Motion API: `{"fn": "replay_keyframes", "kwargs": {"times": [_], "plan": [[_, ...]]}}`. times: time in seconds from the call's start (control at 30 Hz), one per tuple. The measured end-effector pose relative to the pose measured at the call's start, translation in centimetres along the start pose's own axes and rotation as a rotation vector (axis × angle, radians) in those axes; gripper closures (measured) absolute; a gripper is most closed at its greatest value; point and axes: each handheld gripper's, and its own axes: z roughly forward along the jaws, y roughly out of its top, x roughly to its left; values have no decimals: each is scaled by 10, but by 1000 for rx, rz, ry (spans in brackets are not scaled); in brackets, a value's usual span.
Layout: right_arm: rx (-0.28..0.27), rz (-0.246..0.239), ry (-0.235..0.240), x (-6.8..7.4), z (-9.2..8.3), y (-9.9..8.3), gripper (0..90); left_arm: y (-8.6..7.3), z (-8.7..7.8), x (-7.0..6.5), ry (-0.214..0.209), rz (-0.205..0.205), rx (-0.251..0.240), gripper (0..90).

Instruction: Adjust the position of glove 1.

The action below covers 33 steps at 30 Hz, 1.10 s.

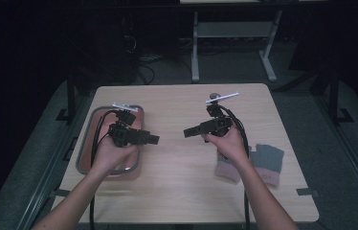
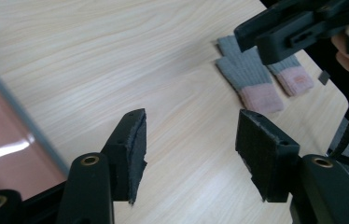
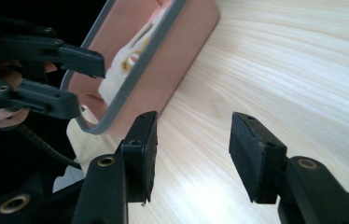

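Both grippers hang over the middle of the pale wood-grain bench [image 1: 177, 191], tips turned toward each other across a bare strip of wood. That posture reads as a neutral ready stance, with neither tool committed to a thing yet.

The left gripper [image 1: 153, 139] sits above the right edge of the grey-rimmed pink rectangular tray [image 1: 85, 143], which lies on the bench's left side. The tray appears empty in the high view, so it looks set out as a receiving place. In the right gripper view the tray [image 3: 135, 79] tilts across the frame and its glossy floor throws back pale reflections; whether anything lies inside cannot be told from there.

The pair of grey knitted gloves with pink cuffs [image 1: 263, 160] lies flat near the bench's right edge, just beside the person's right wrist and partly hidden by it. In the left gripper view the gloves [image 2: 256, 79] lie side by side, touching, cuffs toward the camera.

The left gripper [image 2: 190, 135] has its jaws spread wide with only bare wood between the pads. The right gripper [image 3: 193, 140] likewise stands wide apart, holding and touching nothing, and it is the one nearer the gloves.
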Motion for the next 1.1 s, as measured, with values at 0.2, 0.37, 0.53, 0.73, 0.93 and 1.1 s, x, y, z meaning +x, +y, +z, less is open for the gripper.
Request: {"fn": "replay_keyframes", "kwargs": {"times": [0.2,0.37,0.53,0.73,0.93,1.1], "plan": [[-10,8,-16,-7,-10,-10,511,4,7,-13,-13,23,-2,404],[-19,14,-30,-12,-20,-17,504,6,11,-22,-32,37,-10,382],[-28,28,-48,-20,-32,-26,500,8,19,-31,-50,50,-10,368],[-53,29,-77,-31,-46,-36,470,10,29,-40,-64,58,-19,345],[-53,27,-132,-41,-59,-47,444,12,39,-49,-80,66,-22,316],[-58,26,-167,-47,-70,-56,428,14,48,-57,-94,72,-21,283]]}}
